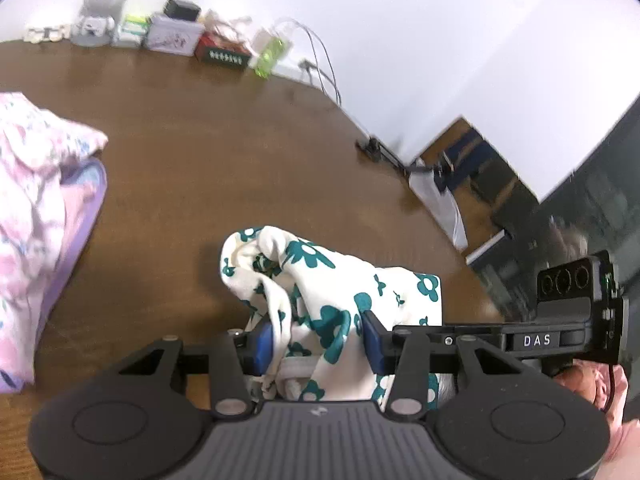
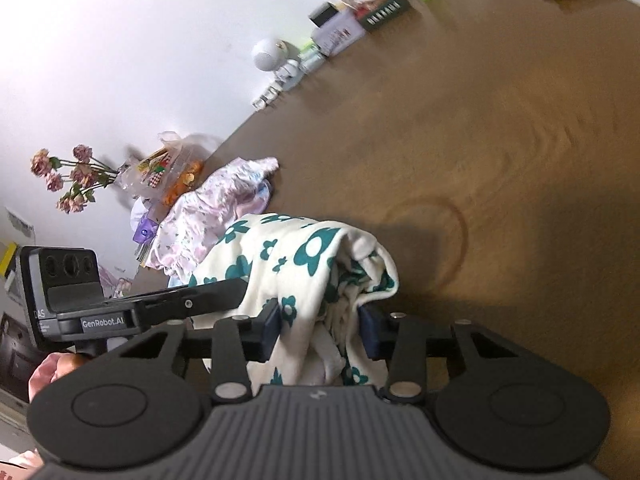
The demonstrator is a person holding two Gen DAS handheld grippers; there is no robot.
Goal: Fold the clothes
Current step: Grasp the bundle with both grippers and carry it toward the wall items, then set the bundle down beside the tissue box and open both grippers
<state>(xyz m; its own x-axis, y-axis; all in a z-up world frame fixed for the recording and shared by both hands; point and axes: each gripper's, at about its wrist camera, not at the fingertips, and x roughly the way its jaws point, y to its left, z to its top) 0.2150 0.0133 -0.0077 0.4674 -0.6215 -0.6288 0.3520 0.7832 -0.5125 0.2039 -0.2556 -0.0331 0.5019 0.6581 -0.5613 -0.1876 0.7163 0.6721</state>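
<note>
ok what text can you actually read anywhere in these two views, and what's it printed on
"DAS": on the black bar of the right gripper, seen from the left wrist view.
"GenRobot.AI": on the black bar of the left gripper, seen from the right wrist view.
"DAS", partly cut off: on the same device.
Red box by the wall: white lettering, too blurred to read.
Tin: print too blurred to read.
</note>
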